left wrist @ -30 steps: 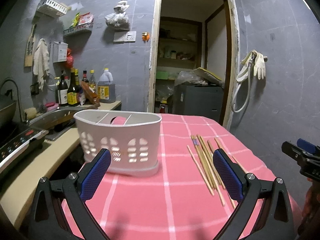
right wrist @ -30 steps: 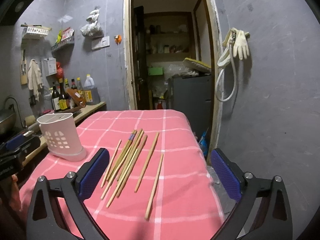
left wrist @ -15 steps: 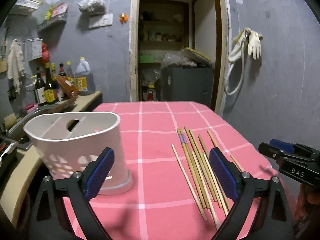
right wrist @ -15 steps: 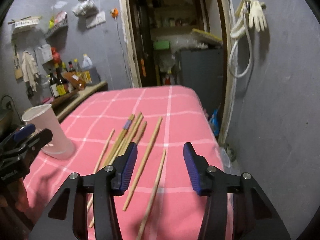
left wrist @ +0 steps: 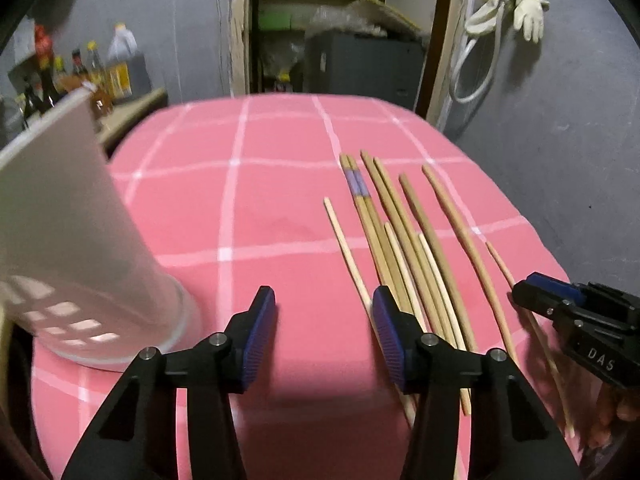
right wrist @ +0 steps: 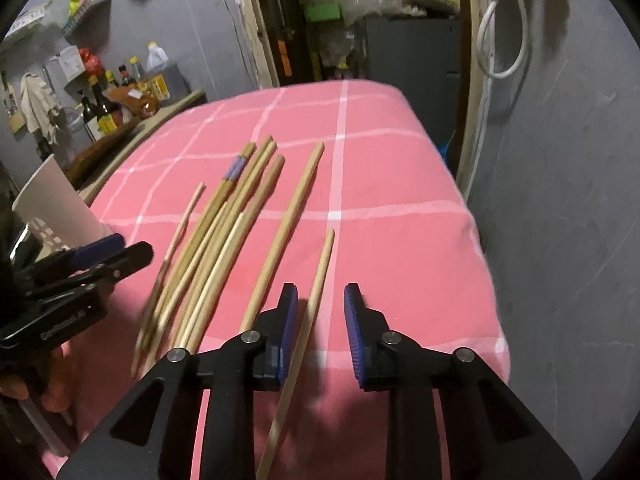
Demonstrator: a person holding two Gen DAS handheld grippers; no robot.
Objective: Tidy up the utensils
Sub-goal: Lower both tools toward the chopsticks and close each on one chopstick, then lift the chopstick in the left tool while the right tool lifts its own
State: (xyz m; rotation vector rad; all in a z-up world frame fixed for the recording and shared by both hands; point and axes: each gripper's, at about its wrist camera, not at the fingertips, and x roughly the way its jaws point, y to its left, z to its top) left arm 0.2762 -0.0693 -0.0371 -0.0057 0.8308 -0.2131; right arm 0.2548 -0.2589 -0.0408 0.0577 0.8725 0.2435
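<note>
Left tongs parted about halfway, jaws just been closing, nothing but bare pink cloth between the blue pads. Right-hand pad sitting over the near end of the thin pale chopstick, the leftmost of the lot; touching or not, hard to say.

Right tongs narrowed a lot, also just been closing, with the lone chopstick running between the jaws close to the left pad. Pads not clearly pressing it yet, gap left on the right side. Same tongs visible at 4 o'clock in the left wrist view, tip over that stick.

Main bunch of chopsticks lying flat on the tabletop, fanned from about 11 o'clock of the right tongs, tips pointing away toward the doorway. One pair with a purple band near the far end. One longer stick just beside the lone one, apart from the bunch.

White holder with cut-out holes standing upright at 9 o'clock in the left wrist view, near the left edge of the tabletop, well apart from the sticks. Blurry.

Further out: bottles on a counter at 10 o'clock, grey wall, open doorway at 12, rubber gloves hanging at 1 o'clock.
</note>
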